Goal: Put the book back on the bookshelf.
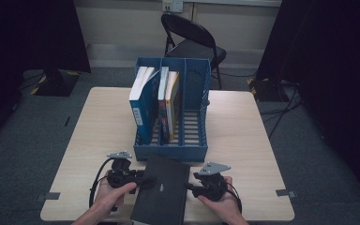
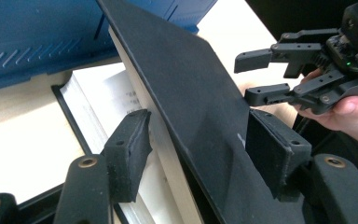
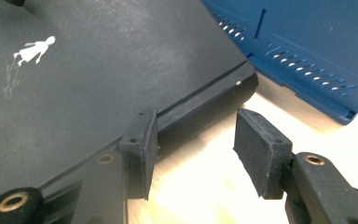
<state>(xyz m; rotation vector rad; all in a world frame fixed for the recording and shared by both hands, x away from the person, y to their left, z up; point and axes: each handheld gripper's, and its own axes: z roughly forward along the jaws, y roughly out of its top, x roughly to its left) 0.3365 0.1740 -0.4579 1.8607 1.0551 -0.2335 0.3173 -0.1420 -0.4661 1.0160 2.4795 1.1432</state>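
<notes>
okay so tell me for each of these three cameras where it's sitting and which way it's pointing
High view: above the person's side, looking forward and down on the table; both hands, the left gripper and right gripper flank the black book before the blue file rack.
Left gripper view: rides the left gripper, looking along its jaws, which straddle the lifted cover; the other hand is beyond.
Right gripper view: rides the right gripper, facing the book's spine edge.
Shared: book and rack in all three.

The book (image 1: 161, 190) is lying on the tabletop (image 1: 243, 136) at the near edge. The file rack (image 1: 194, 105) is standing just beyond it, holding upright books (image 1: 143, 101) in its left compartments.
</notes>
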